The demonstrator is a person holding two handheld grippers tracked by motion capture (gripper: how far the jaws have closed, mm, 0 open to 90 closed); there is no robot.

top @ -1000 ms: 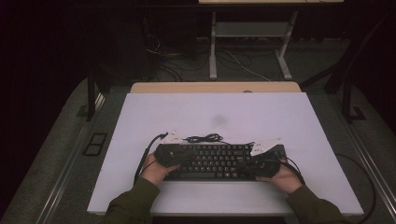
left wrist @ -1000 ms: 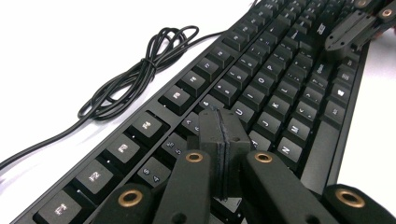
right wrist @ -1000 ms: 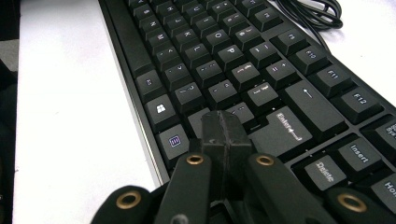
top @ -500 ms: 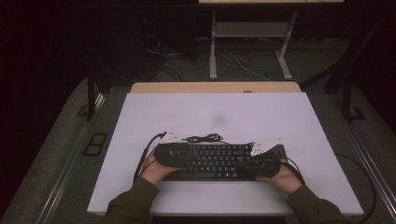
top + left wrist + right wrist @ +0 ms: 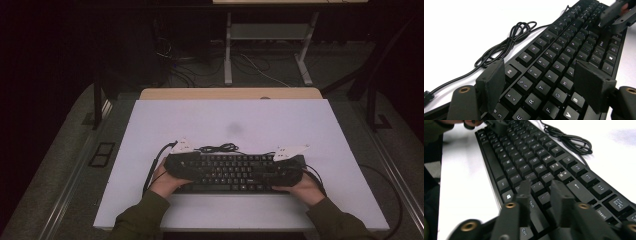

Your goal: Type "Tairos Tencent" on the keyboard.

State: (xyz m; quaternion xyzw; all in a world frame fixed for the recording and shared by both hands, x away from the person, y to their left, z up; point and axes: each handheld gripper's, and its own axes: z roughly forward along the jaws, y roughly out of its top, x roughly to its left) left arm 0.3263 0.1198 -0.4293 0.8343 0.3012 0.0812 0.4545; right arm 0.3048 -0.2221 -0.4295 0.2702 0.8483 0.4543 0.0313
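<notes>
Keyboard [image 5: 232,172] ends hidden under hands; cable [image 5: 506,45] plug seemingly cropped

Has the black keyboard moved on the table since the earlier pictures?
No. The keyboard lies in the same place on the white table, its back edge just in front of the coiled cable, as one second ago.

Dim lab, white table [image 5: 240,122], desk frame [image 5: 270,45], floor cables [image 5: 200,70] behind

Both tongs rest at the keyboard's [image 5: 232,172] ends.
</notes>
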